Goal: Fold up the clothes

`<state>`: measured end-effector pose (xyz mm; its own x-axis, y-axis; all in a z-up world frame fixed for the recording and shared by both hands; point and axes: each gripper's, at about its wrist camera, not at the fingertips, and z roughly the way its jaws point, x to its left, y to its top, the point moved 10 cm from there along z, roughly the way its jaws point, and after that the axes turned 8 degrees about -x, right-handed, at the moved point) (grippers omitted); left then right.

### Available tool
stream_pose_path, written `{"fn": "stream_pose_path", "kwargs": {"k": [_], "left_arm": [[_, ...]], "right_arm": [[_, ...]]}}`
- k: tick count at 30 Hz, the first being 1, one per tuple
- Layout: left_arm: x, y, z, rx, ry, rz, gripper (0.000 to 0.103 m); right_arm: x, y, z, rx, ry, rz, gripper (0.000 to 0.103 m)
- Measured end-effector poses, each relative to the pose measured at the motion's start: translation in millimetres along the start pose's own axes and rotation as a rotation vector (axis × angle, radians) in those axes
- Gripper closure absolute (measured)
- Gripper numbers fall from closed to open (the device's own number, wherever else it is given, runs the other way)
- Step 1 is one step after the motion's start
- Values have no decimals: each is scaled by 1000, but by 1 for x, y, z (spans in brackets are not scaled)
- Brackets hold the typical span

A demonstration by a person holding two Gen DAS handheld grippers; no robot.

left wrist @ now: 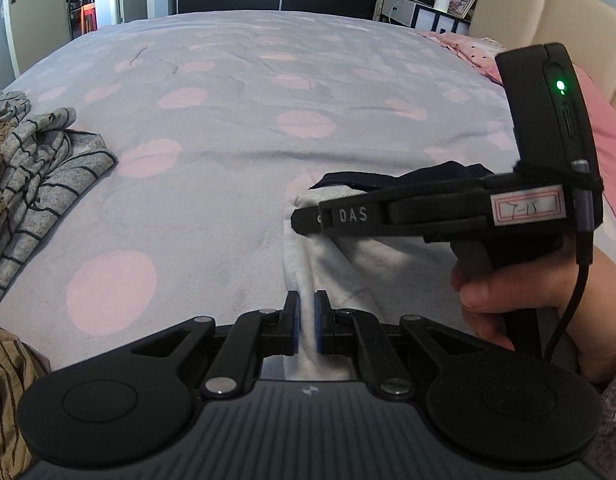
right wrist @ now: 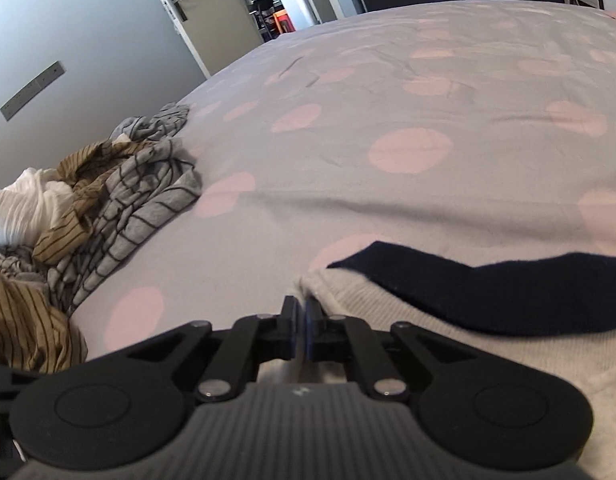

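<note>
Pinching white garment (left wrist: 304,264) on bed (left wrist: 228,120)

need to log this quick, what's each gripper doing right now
left gripper: shut on the white garment
right gripper: shut; grip on the garment unclear

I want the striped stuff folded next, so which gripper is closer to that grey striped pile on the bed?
Left. The left gripper and right gripper both pinch the white garment, but the grey striped pile lies off to the left, on the left gripper's side.
</note>
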<state>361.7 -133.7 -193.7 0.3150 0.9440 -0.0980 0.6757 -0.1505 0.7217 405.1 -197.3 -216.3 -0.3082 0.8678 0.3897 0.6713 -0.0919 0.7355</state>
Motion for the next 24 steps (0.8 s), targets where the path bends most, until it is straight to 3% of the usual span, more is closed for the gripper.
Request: {"fn": "stream_pose_path", "kwargs": {"k": [3, 4, 6, 8, 10, 16, 24], "left_arm": [[-1, 1, -3, -11, 1, 19, 96], [-1, 1, -6, -15, 3, 21, 93], [0, 2, -13, -19, 10, 20, 72], [0, 5, -26, -34, 10, 28, 65], [-2, 7, -40, -52, 7, 42, 65], [-17, 1, -93, -103, -62, 169, 64], [-53, -42, -180, -166, -175, 413, 64]], "right_arm": [[-2, 5, -4, 16, 5, 43, 98], [-2, 7, -8, 20, 7, 54, 93], [2, 14, -21, 8, 0, 30, 83], [6, 21, -41, -15, -20, -1, 64], [10, 26, -62, -34, -49, -33, 50], [26, 11, -135, -20, -53, -129, 49], [66, -75, -260, 84, -32, -297, 47]]}}
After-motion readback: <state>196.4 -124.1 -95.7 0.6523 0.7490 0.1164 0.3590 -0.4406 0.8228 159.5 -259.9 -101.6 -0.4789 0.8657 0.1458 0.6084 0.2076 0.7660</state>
